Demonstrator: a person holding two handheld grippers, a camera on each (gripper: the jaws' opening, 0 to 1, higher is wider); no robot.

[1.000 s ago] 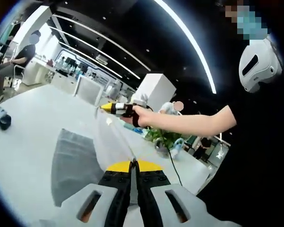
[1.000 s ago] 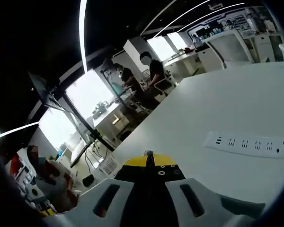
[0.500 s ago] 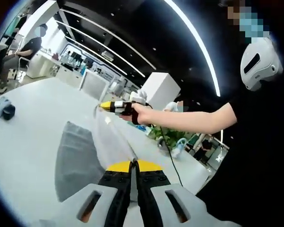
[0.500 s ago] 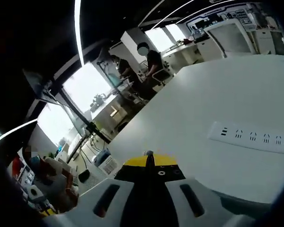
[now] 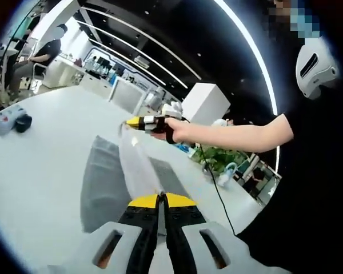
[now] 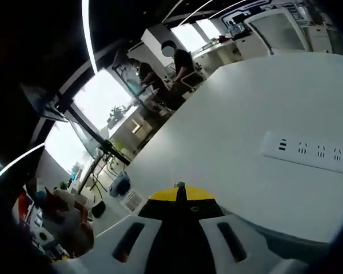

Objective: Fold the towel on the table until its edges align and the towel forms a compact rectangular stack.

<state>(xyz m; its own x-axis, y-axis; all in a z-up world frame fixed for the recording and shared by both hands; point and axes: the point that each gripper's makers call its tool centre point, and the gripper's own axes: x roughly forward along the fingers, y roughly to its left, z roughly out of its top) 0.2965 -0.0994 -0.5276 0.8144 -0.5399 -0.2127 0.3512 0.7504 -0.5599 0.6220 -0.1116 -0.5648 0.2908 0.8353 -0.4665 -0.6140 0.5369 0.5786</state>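
The grey towel point(image 5: 103, 177) hangs over the white table point(image 5: 40, 165), its top edge stretched taut between my two grippers. My left gripper point(image 5: 159, 198) is shut on one corner of that edge at the bottom of the left gripper view. My right gripper point(image 5: 131, 122), held by a person's hand point(image 5: 170, 129), pinches the far corner. In the right gripper view my right gripper point(image 6: 180, 188) is shut, with a sliver of cloth at its tip. A strip of the towel point(image 6: 288, 248) shows below it at the lower right.
A white power strip point(image 6: 314, 154) lies on the table point(image 6: 234, 114) to the right. Small objects point(image 5: 11, 121) sit near the table's left edge. People sit at desks point(image 6: 177, 63) beyond the table. A plant point(image 5: 217, 162) stands behind the arm.
Both views have swung a little with the hands. The towel stays stretched between the shut grippers, and its hanging part now looks larger and nearer in the left gripper view.
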